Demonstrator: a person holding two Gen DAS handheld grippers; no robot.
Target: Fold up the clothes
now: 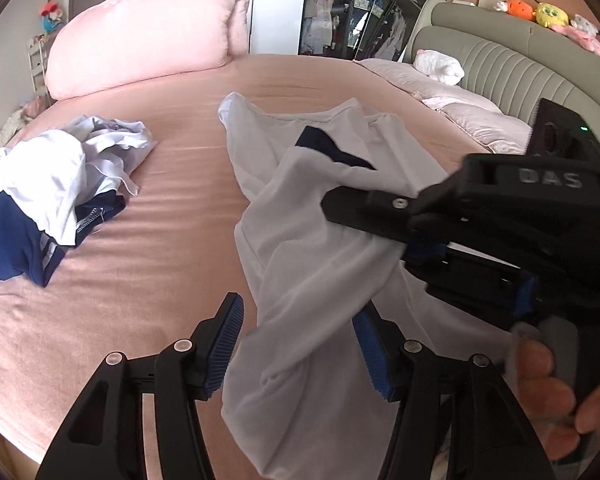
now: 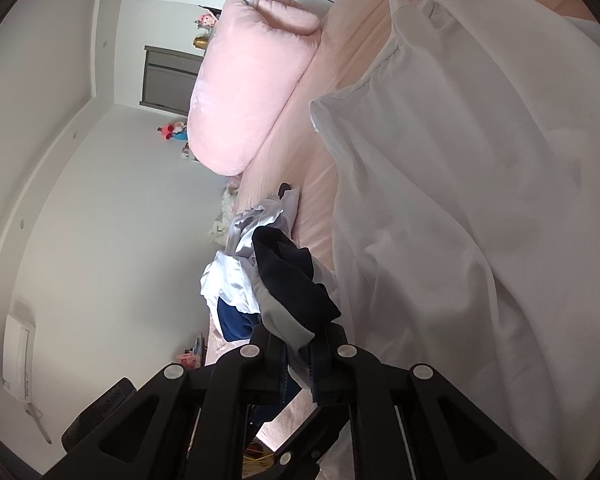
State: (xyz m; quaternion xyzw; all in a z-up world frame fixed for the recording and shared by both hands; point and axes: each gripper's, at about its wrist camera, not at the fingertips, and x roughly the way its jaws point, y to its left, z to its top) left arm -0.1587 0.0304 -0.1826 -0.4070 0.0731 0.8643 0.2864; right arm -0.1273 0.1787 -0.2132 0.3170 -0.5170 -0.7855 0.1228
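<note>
Garment in hand: a white, thin-fabric shirt with a navy collar trim is hanging in a twisted column over the salmon-pink bed sheet, its upper part trailing onto the mattress.
Right gripper: its black jaws are clamping shut on a navy-and-white edge of the shirt, the cloth bunching out beyond the fingertips in the right wrist view.
Left gripper: it is standing open, blue ribbed pads parted; the shirt is draping between them and brushing the right-hand pad, but it is not being pinched.
Waiting pile: a crumpled heap of white and navy clothes is lying well apart on the left of the sheet.
Background: a puffy pink duvet roll is sitting at the far edge of the bed.
Step in hand: judging from the hold, the person is regrasping, trying to find corners so the shirt can be spread out.
Next move: the left gripper is likely needing to close on a hem or shoulder, then both are needing to pull apart and untwist the cloth before laying it flat.
Risk: thin fabric may be slipping from a shallow pinch.
</note>
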